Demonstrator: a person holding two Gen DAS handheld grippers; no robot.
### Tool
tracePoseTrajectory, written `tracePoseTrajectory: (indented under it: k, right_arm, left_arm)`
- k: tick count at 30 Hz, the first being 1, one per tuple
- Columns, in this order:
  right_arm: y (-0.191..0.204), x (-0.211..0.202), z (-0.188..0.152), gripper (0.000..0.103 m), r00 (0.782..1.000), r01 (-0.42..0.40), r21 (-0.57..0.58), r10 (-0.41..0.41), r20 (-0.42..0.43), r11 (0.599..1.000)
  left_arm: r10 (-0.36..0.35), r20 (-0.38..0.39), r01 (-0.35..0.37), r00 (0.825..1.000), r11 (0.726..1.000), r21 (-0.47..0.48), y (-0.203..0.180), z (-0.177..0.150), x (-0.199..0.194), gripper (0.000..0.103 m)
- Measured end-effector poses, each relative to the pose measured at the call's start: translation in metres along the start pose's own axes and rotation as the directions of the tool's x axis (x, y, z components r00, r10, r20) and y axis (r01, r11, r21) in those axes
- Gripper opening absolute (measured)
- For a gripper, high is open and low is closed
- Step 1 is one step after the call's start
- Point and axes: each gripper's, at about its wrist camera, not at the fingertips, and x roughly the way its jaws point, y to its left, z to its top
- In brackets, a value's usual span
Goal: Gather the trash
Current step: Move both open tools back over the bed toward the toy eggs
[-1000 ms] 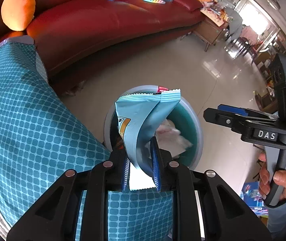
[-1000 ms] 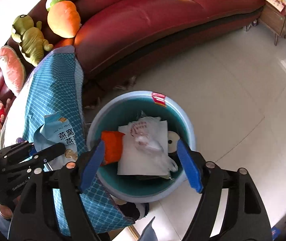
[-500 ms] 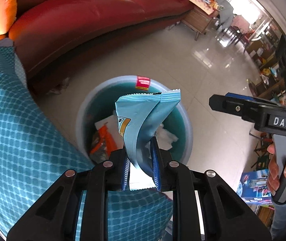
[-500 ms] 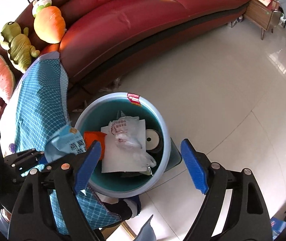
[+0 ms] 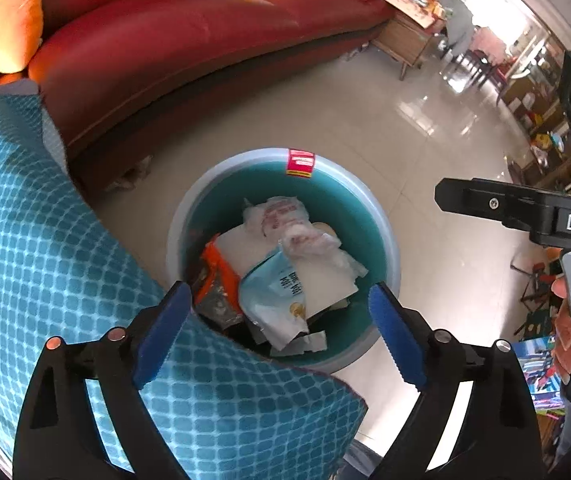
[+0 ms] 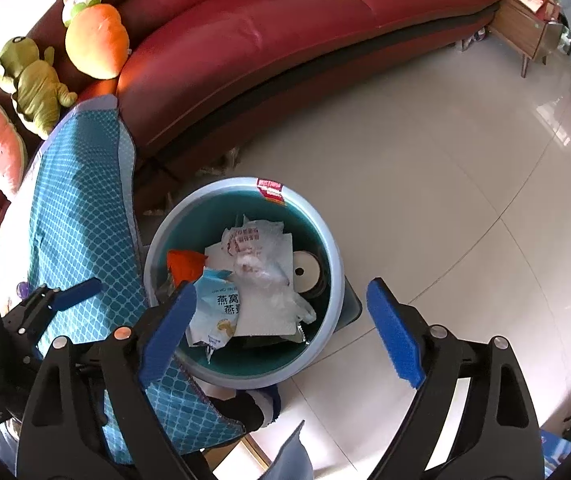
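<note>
1. The left gripper (image 5: 281,312) had just opened its jaws wide, with nothing between them.
2. Directly below it, the pale blue foil snack packet (image 5: 275,300) lay inside the round teal plastic bin (image 5: 389,240), long axis slanting toward the bin's near rim.
3. The right gripper (image 6: 281,318), farther off, stood open and empty.

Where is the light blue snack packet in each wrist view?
Left wrist: light blue snack packet lies in the bin, lower centre, between the open left gripper fingers.
Right wrist: packet at the bin's left inner edge, beside this gripper's left finger.
Shared landmark: the red sticker on the bin's far rim.
</note>
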Motion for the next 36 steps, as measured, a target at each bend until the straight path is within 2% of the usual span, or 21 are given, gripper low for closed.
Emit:
tracePoseTrajectory:
  k: [13, 22, 29, 36]
  right_arm:
    - [0.046, -0.008, -0.01, 0.085, 1.0, 0.002, -0.088, -0.005, -0.026, 0.996]
    - [0.116, -0.016, -0.024, 0.085, 0.999, -0.041, -0.187, 0.039, -0.017, 0.982]
    - [0.184, -0.008, -0.041, 0.086, 0.996, -0.085, -0.272, 0.073, -0.053, 0.959]
    - [0.26, 0.001, -0.054, 0.086, 0.992, -0.117, -0.372, 0.089, -0.091, 0.921]
  left_arm:
    - [0.034, 0.038, -0.03, 0.999, 0.996, -0.087, 0.037, -0.024, -0.051, 0.095]
    - [0.082, 0.093, -0.066, 0.992, 0.984, -0.166, 0.082, -0.06, -0.106, 0.099]
    - [0.133, 0.105, -0.102, 0.986, 0.962, -0.254, 0.136, -0.097, -0.145, 0.099]
    - [0.18, 0.119, -0.121, 0.976, 0.913, -0.39, 0.209, -0.142, -0.187, 0.099]
